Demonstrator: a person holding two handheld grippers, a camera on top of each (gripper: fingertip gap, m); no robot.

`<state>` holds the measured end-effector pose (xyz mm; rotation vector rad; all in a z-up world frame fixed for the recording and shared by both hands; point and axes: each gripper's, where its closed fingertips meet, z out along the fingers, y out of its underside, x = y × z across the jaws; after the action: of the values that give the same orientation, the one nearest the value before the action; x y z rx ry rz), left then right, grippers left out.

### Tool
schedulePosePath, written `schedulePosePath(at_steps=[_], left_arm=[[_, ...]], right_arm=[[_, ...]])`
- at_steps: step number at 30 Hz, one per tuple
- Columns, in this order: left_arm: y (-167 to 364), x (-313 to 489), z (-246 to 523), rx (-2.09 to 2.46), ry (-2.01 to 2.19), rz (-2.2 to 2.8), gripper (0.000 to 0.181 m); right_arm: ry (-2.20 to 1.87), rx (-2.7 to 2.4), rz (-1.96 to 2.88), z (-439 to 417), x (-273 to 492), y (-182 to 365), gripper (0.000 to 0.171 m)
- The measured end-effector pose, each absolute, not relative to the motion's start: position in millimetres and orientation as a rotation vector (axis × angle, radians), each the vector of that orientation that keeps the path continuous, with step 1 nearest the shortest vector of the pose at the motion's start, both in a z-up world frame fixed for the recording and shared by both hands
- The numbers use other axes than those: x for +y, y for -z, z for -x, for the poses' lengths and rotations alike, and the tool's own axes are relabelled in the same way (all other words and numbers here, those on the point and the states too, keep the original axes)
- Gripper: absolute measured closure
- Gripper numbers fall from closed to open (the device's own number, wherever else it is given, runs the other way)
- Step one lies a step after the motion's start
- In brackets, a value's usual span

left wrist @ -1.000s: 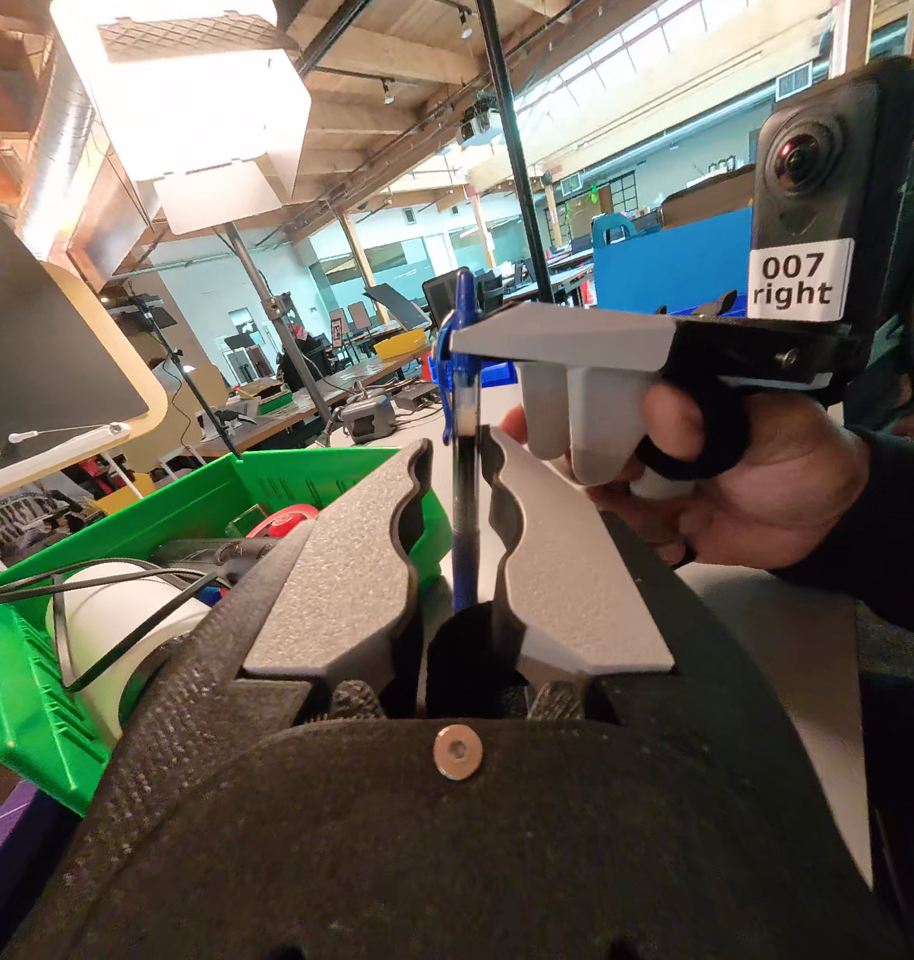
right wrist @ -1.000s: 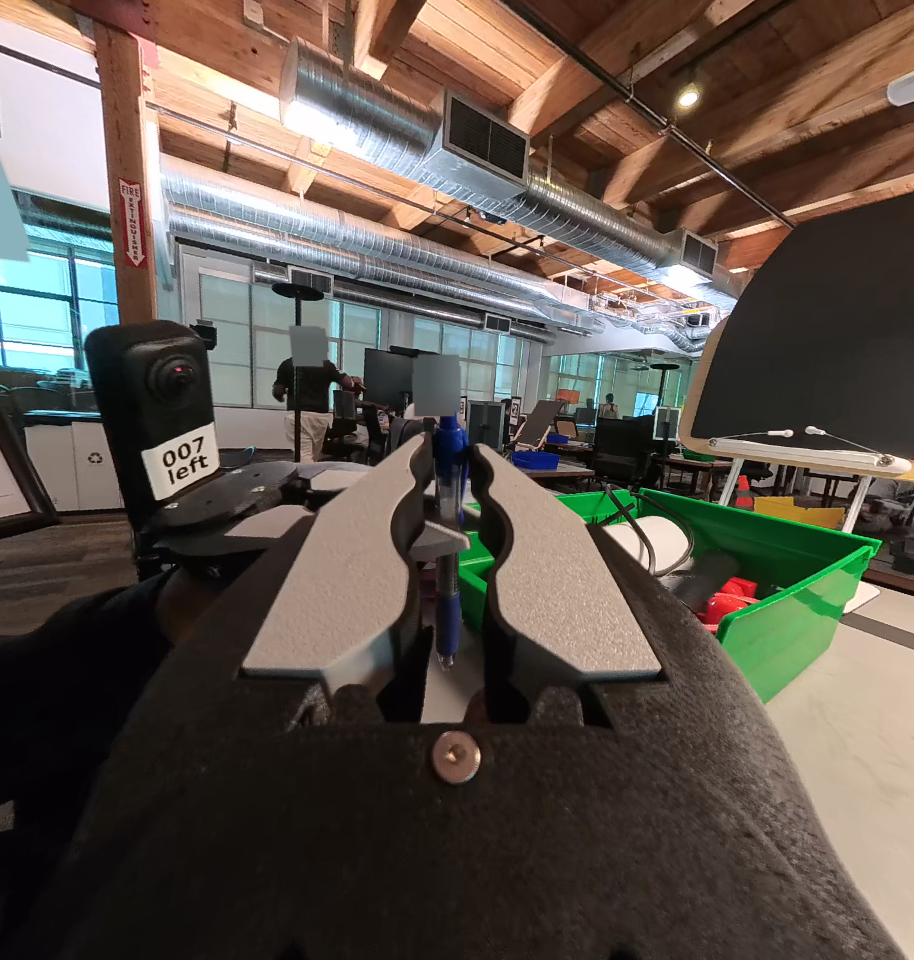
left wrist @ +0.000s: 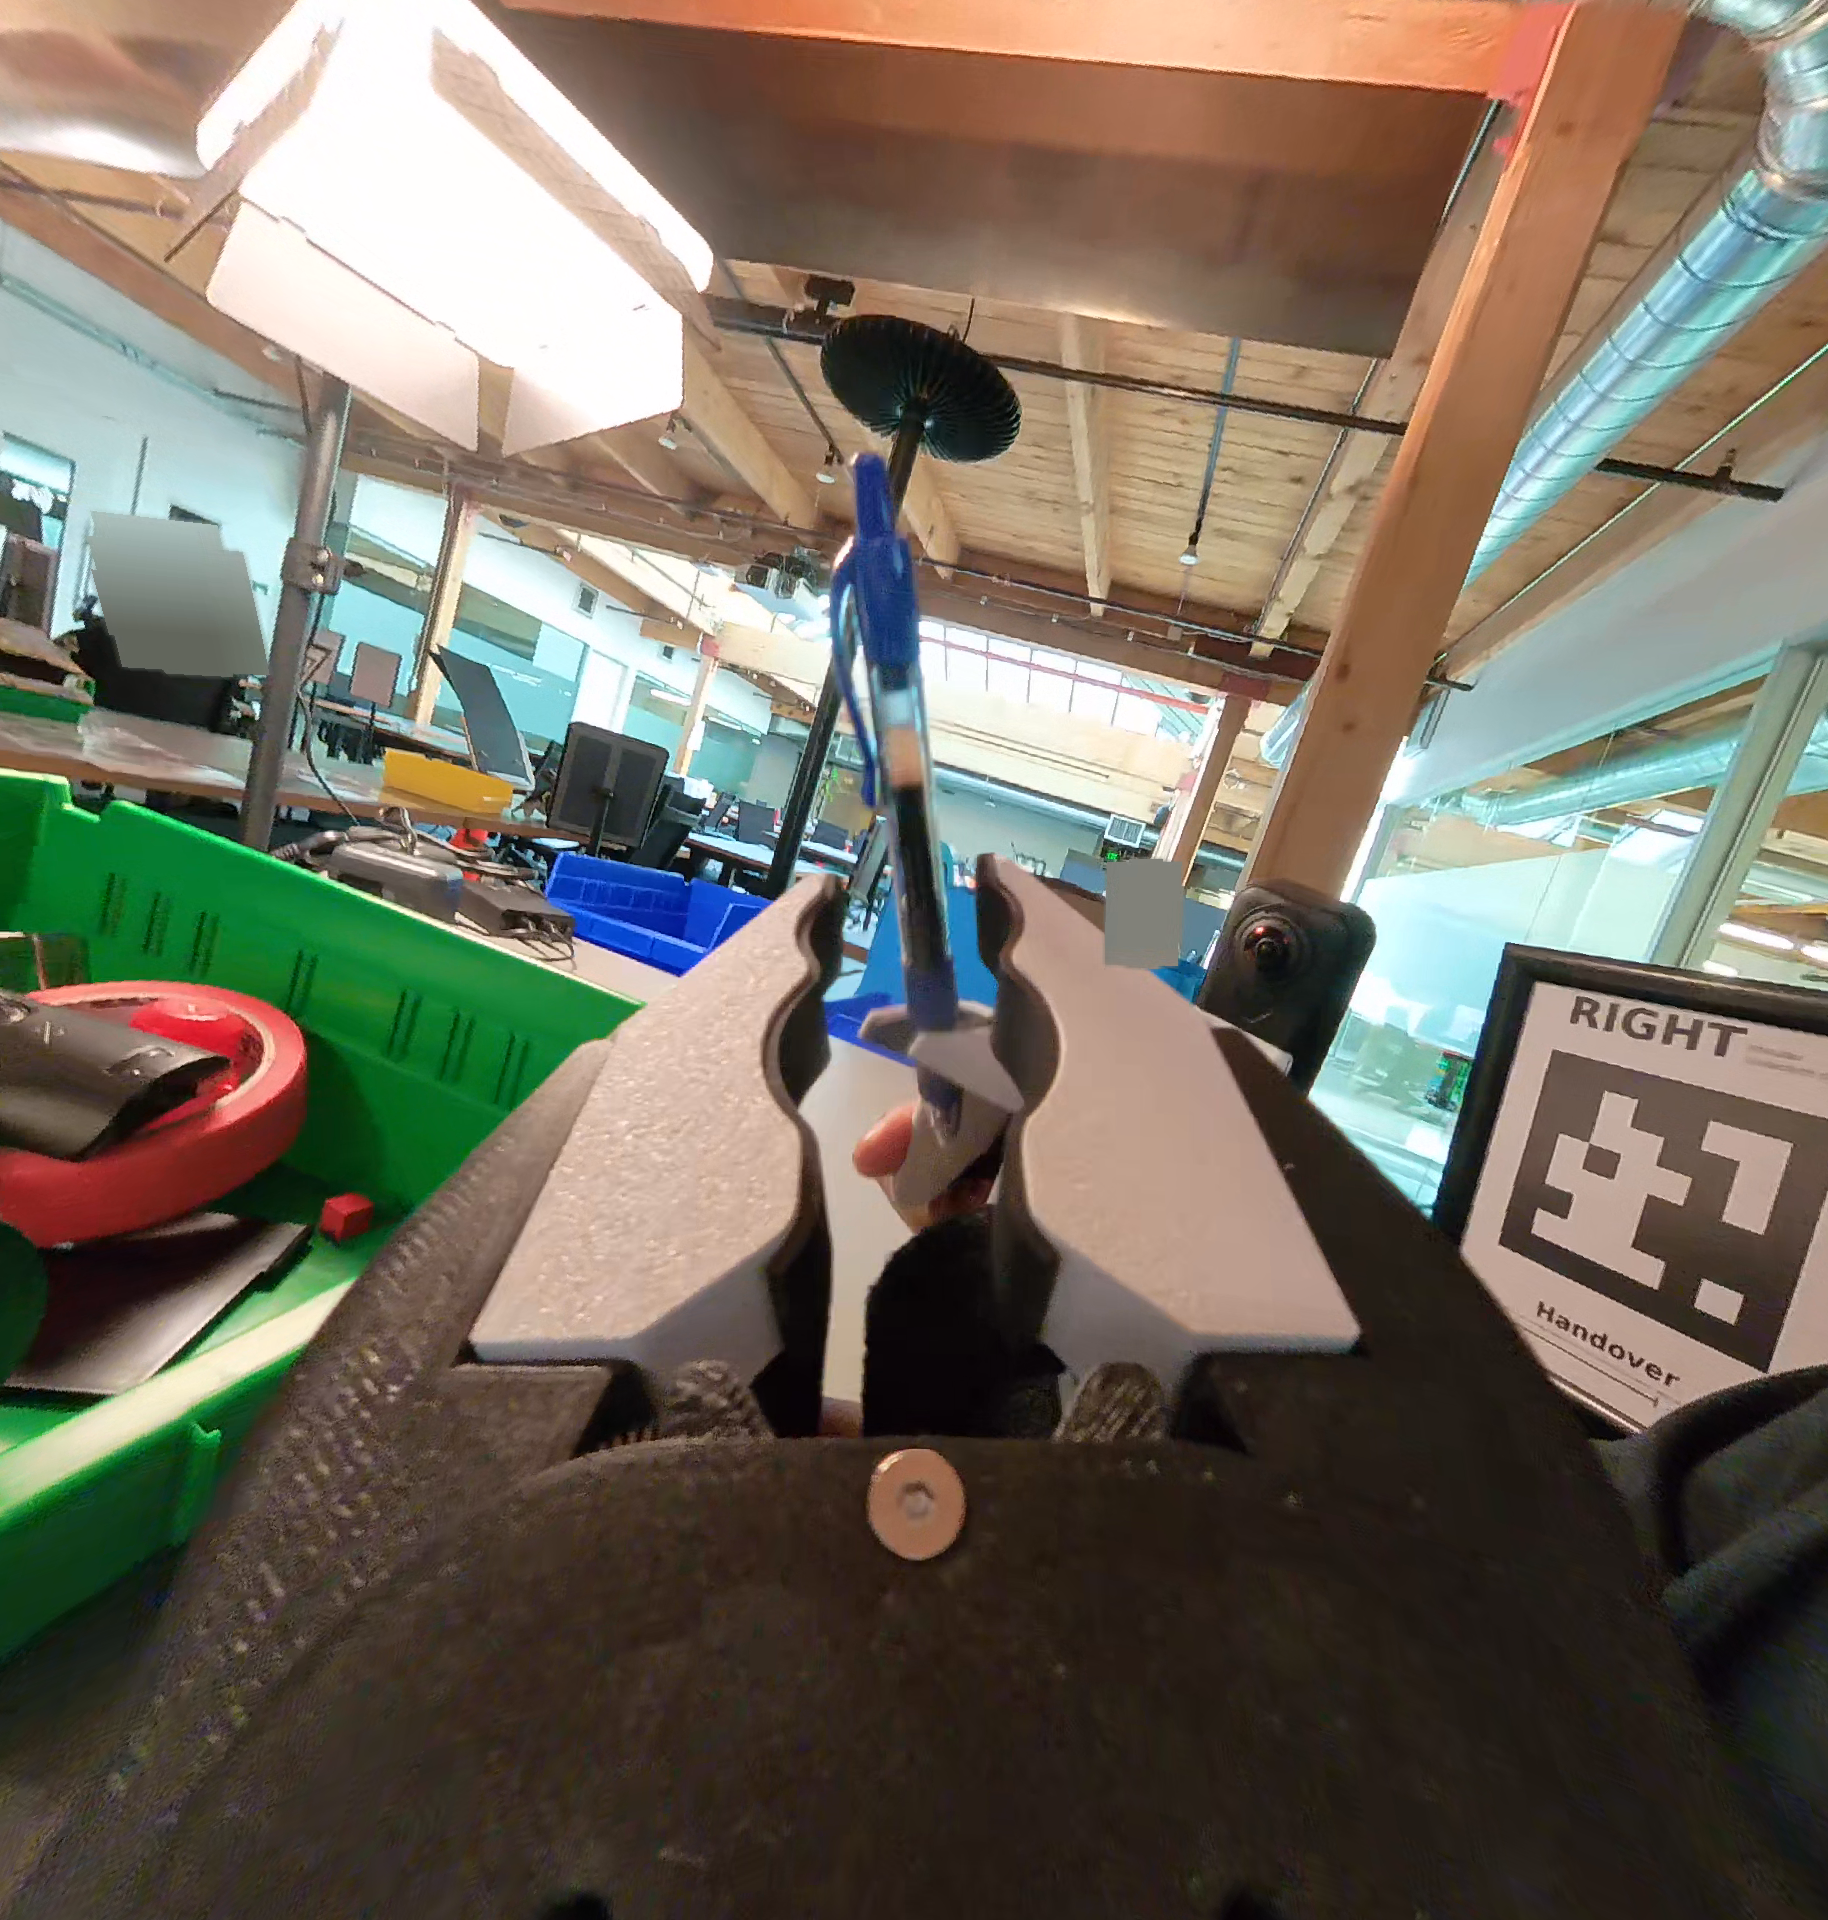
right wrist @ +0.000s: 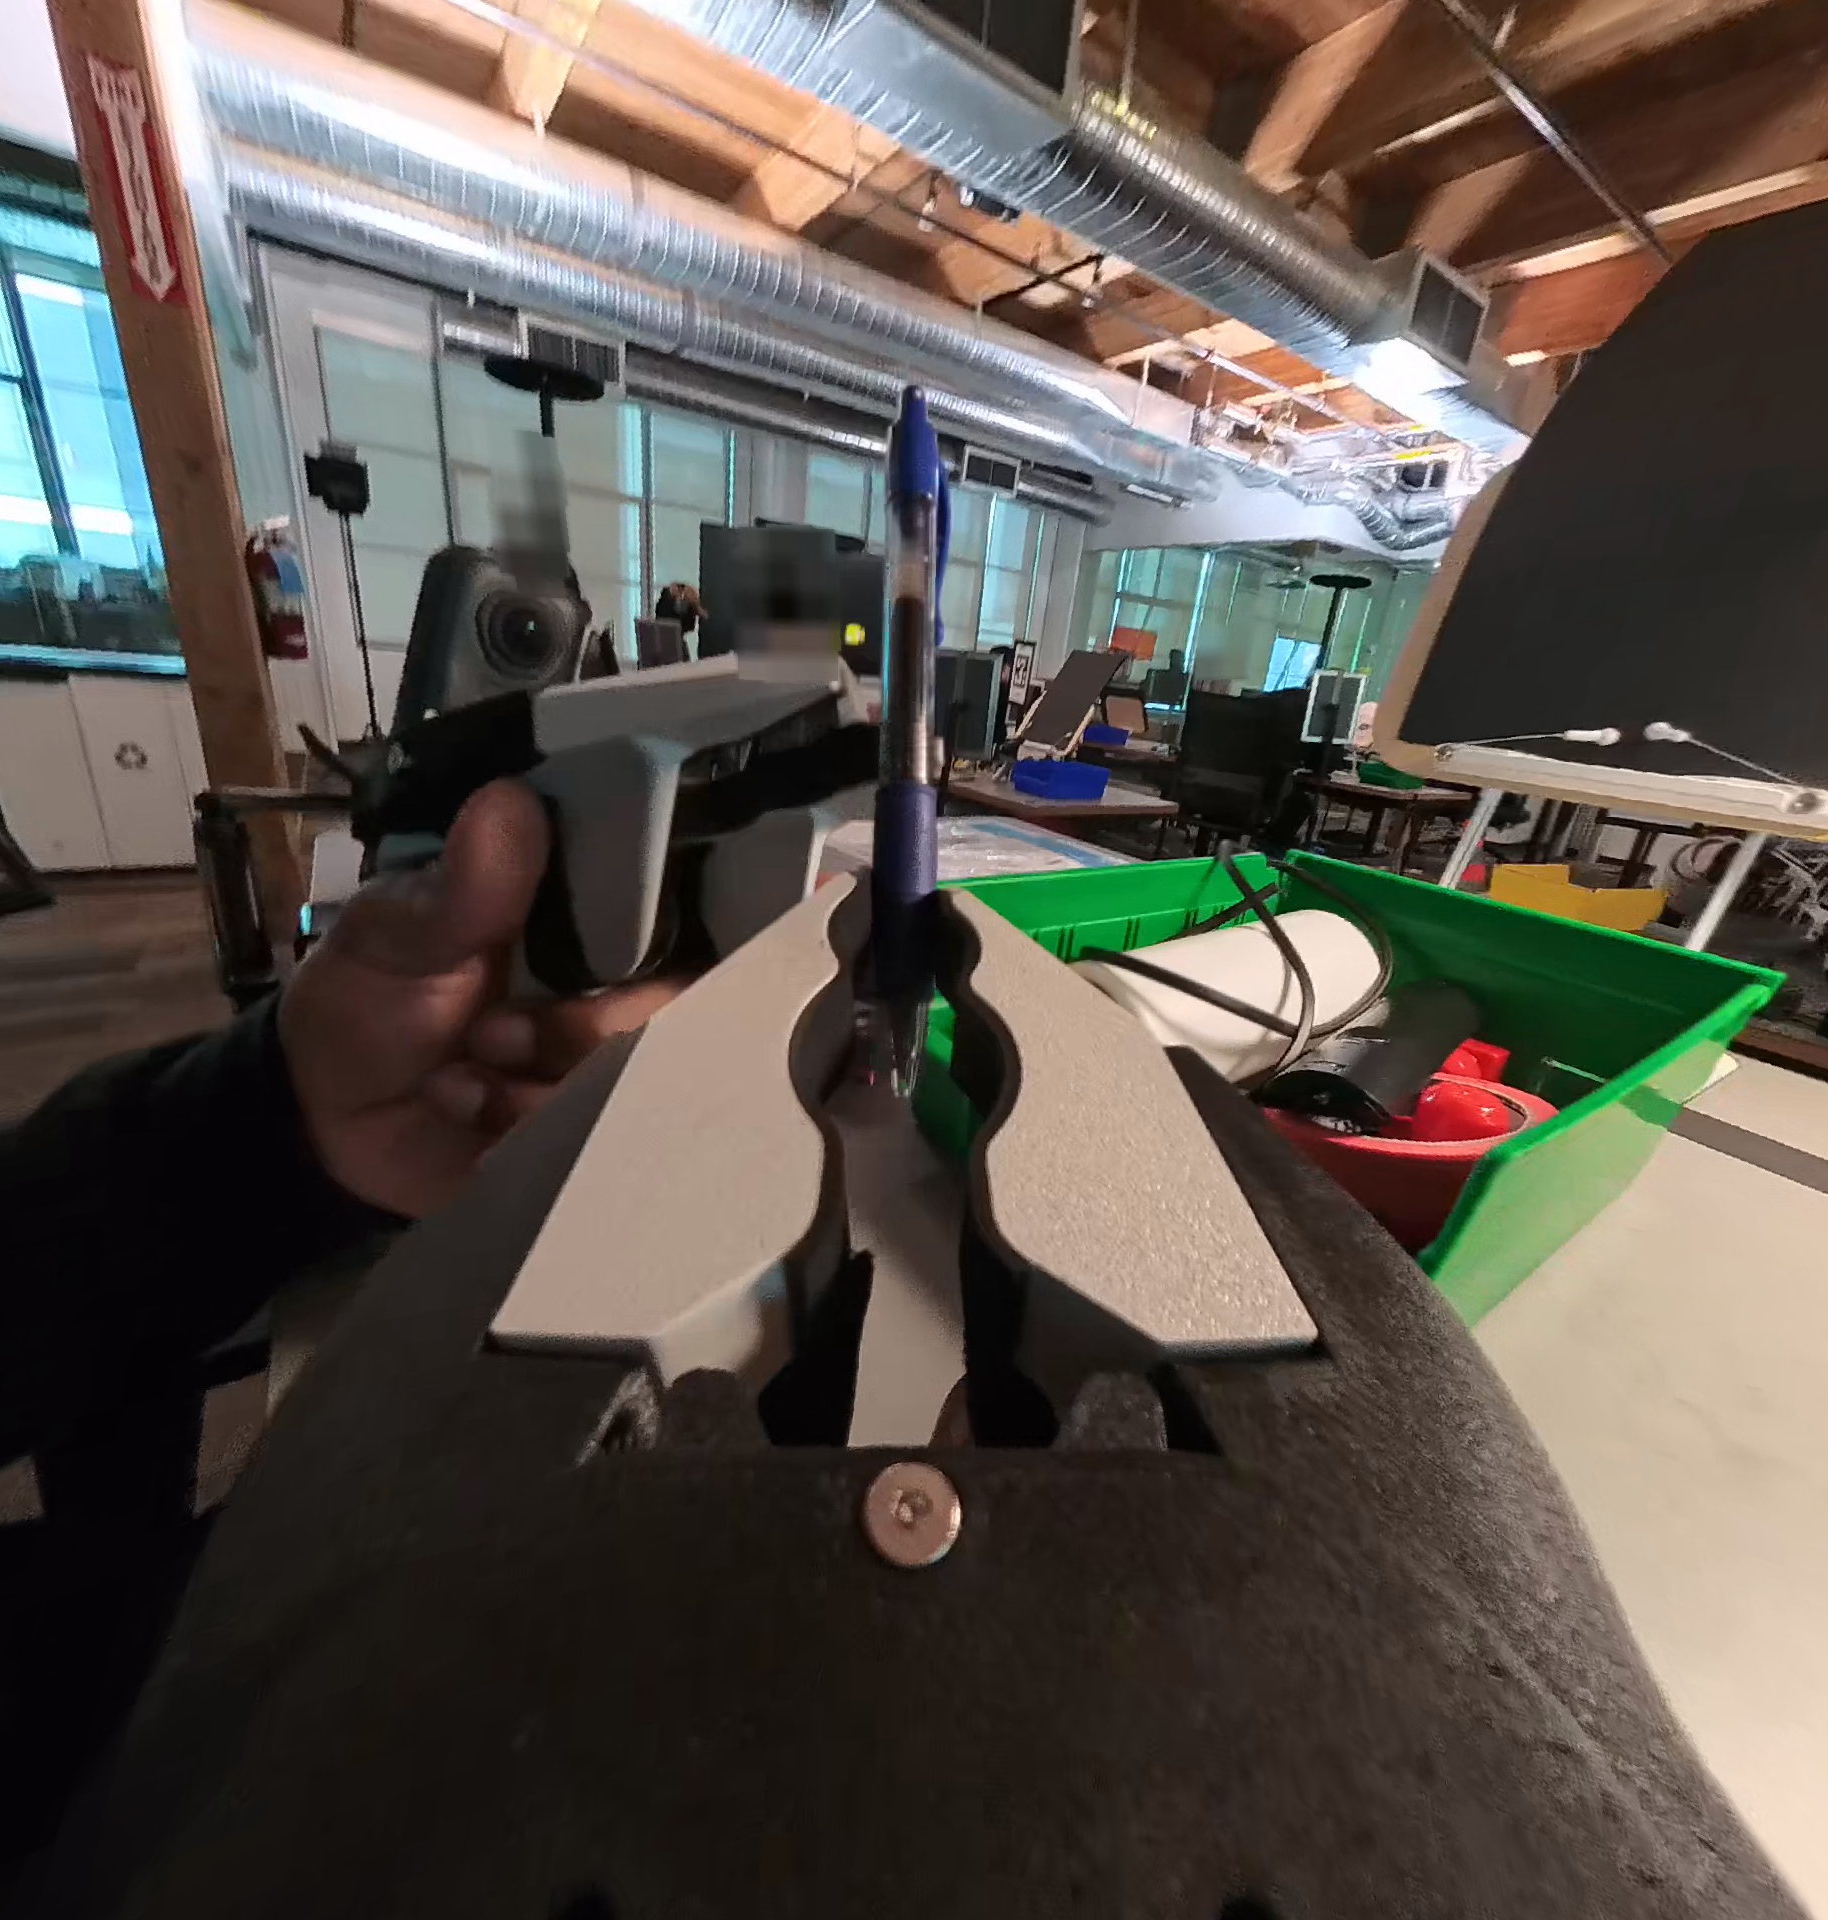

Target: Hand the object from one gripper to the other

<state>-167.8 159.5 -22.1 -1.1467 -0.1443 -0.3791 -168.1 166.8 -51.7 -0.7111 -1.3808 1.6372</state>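
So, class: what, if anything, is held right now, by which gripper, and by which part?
The right gripper holds the blue clear-barrelled click pen upright by its blue rubber grip near the tip. The left gripper has open jaws and holds nothing.

Left gripper point(left wrist: 910, 935) now drawn back, open, off the pen point(right wrist: 905, 748); pen held by right gripper point(right wrist: 894, 935) alone.

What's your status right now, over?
Right gripper shut on blue pen, pen upright. Left gripper open, close by the pen. Nothing in the way.
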Motion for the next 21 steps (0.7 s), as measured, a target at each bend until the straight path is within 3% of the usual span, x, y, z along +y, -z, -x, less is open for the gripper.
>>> schedulePosePath(at_steps=[5,7,9,12,17,21], left_arm=[[28.4,165.7,162.6,-0.125,0.367,1.198,0.152],[29.6,166.0,156.2,-0.082,0.363,1.210,0.170],[28.7,165.0,155.4,-0.059,0.309,1.215,0.170],[26.7,160.4,174.5,-0.103,0.055,1.213,0.170],[42.2,168.9,187.0,-0.040,-0.467,1.339,0.170],[54.0,181.5,173.5,0.097,-0.612,1.401,0.170]], right_arm=[[-1.635,-1.395,0.685,166.2,163.3,51.9,0.159],[-1.607,-1.412,0.654,165.5,158.8,53.4,0.159],[-1.600,-1.400,0.645,164.8,159.3,51.7,0.158],[-1.625,-1.325,0.656,162.2,167.8,42.5,0.141],[-1.656,-1.234,0.614,153.2,173.4,28.7,0.132],[-1.643,-1.222,0.602,151.8,173.8,27.0,0.131]])
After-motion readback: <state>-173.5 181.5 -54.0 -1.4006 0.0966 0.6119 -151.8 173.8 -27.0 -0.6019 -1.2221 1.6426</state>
